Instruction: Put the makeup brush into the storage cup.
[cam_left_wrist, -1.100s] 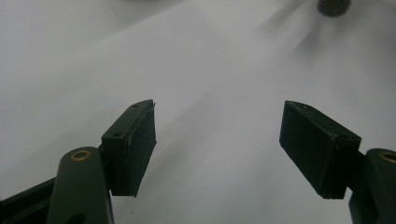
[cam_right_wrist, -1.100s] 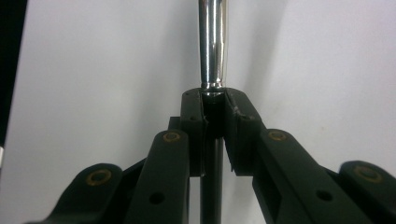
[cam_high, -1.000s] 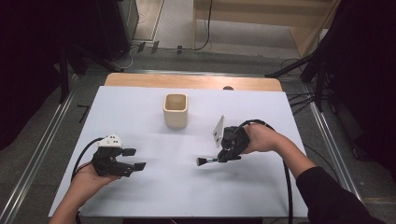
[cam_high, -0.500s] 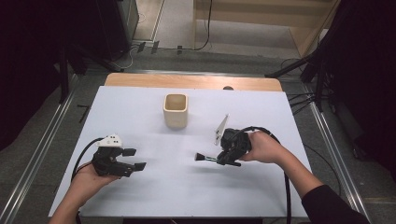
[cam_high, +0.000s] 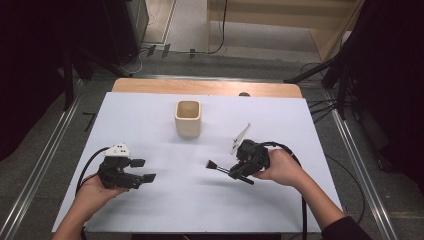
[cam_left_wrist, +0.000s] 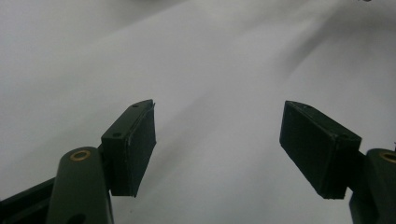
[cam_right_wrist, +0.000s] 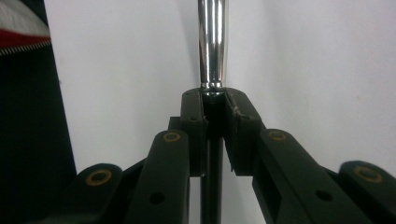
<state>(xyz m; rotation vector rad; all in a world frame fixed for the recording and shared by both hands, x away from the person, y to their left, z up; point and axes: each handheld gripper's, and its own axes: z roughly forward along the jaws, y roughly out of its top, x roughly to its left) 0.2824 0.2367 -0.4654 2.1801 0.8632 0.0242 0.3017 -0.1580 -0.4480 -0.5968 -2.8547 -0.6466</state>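
Clamping the brush (cam_high: 220, 167) between the fingers of your right gripper (cam_high: 239, 173), you hold it by the dark part of its handle, just behind the shiny metal ferrule (cam_right_wrist: 211, 44), as the right gripper view shows. That grip leaves the bristle end free ahead of the fingers and keeps the handle from rolling, which suits carrying it to the cream cup (cam_high: 188, 118). The fingers (cam_right_wrist: 192, 122) stand nearly together, pressed on the handle from both sides.

From the high view the brush lies low over the white bench (cam_high: 150, 210), close to level, though whether it touches the surface I cannot tell. Its long axis runs on from the fingers, with the dark bristle tip (cam_high: 210, 164) leading toward your left gripper and the rest of the handle passing back through the fingers. The cup stands upright, well apart from the tip, beyond and to one side of it.

Your left gripper (cam_high: 142, 170) rests idle in your hand, its fingers (cam_left_wrist: 131, 147) wide apart with nothing between them but bare bench, probably waiting to steady the cup or take the brush over.
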